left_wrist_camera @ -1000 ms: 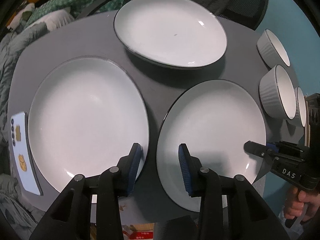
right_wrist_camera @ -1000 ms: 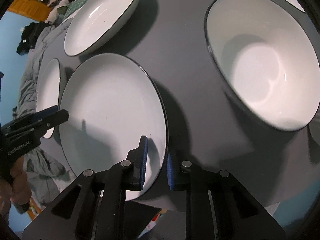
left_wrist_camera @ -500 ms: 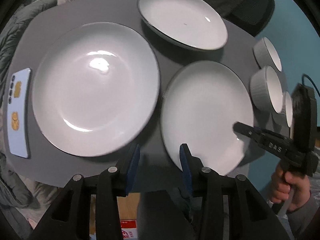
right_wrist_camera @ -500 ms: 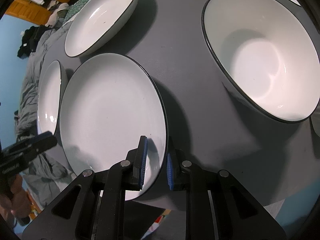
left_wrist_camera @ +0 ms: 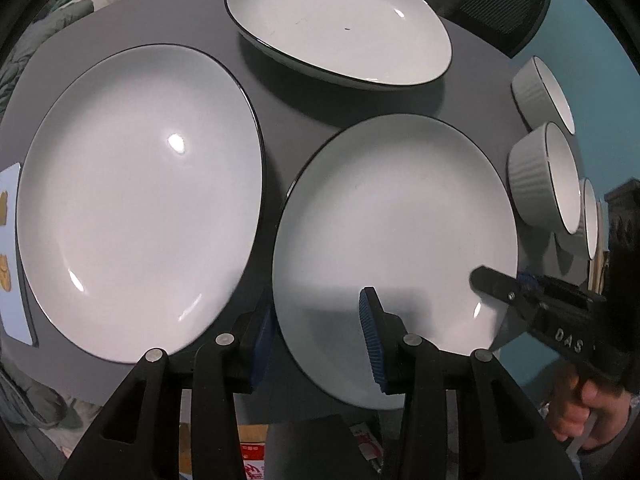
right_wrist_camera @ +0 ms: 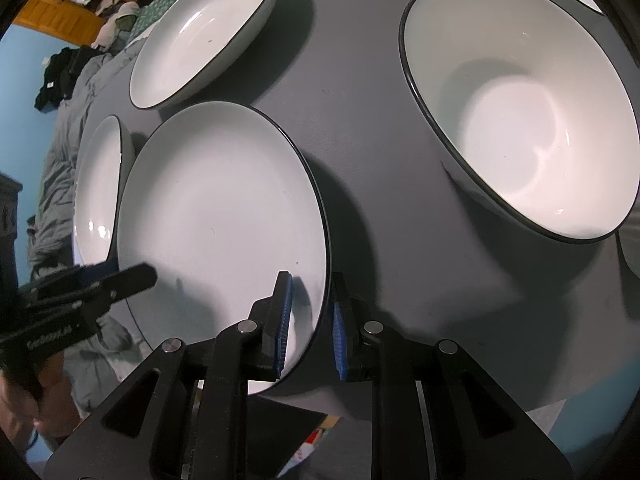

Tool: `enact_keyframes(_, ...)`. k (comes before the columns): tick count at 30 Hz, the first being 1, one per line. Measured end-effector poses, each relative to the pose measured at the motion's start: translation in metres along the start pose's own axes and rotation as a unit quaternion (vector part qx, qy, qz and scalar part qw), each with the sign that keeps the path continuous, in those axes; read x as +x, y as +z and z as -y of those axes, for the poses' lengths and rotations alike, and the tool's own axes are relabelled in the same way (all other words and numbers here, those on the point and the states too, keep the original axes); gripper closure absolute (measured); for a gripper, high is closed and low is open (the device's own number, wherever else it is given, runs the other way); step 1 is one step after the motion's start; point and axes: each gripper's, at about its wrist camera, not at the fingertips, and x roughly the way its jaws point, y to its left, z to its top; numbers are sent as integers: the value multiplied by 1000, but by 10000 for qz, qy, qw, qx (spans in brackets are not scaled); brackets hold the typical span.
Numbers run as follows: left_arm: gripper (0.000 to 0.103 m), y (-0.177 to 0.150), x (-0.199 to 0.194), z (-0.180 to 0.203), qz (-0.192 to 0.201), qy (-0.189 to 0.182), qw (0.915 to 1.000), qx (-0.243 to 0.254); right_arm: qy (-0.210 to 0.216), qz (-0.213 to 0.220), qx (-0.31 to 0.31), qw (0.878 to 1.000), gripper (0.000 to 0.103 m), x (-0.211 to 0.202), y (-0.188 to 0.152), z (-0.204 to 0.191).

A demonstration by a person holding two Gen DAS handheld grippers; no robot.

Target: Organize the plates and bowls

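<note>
Gripping the near rim of the middle plate, my right tongs are pinching it between both blue pads, one pad above the white face and one beneath the dark edge, because that rim overhangs the surface and gives the lower pad room. My left tongs are hanging half-open and empty over the same plate's opposite near edge, one pad inside the rim, one outside, probably to share the load. Just left of them is lying the big plate, almost touching; beyond is sitting a deep plate. Right of my right tongs a large bowl is leaving an open lane; 2 ribbed bowls are crowding the far side.
</note>
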Motion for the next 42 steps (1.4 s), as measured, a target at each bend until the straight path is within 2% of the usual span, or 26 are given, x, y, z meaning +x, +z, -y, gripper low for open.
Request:
enact_keyframes(5, 76, -1, 1, -4, -23, 56, 10000, 48, 54, -13, -84, 9999, 88, 1, 0, -3)
enact_keyframes(11, 76, -16, 1, 5, -165, 60, 9994, 306, -2, -27, -139, 9999, 87, 1, -2, 0)
enact_keyframes(14, 76, -28, 4, 16, -277, -59, 9986, 445, -43, -59, -72, 9999, 87, -2, -4, 5)
enact_keyframes(17, 76, -30, 5, 23, -230, -33, 9982, 560, 62, -81, 61, 9999, 89, -5, -6, 14)
enact_keyframes(20, 77, -23, 10, 21, -266, -112, 9988, 403, 265, -104, 240, 9993, 89, -2, -5, 18)
enact_keyframes(28, 78, -13, 10, 20, -260, -122, 9992, 295, 128, -43, 281, 9995, 88, 2, -1, 6)
enact_keyframes(36, 81, -10, 6, -3, -252, -280, 9992, 129, 127, -19, 334, 9994, 87, 5, 0, 2)
enact_keyframes(42, 81, -9, -1, -1, -243, -173, 9994, 175, 135, -5, 350, 9993, 88, 6, 0, 2)
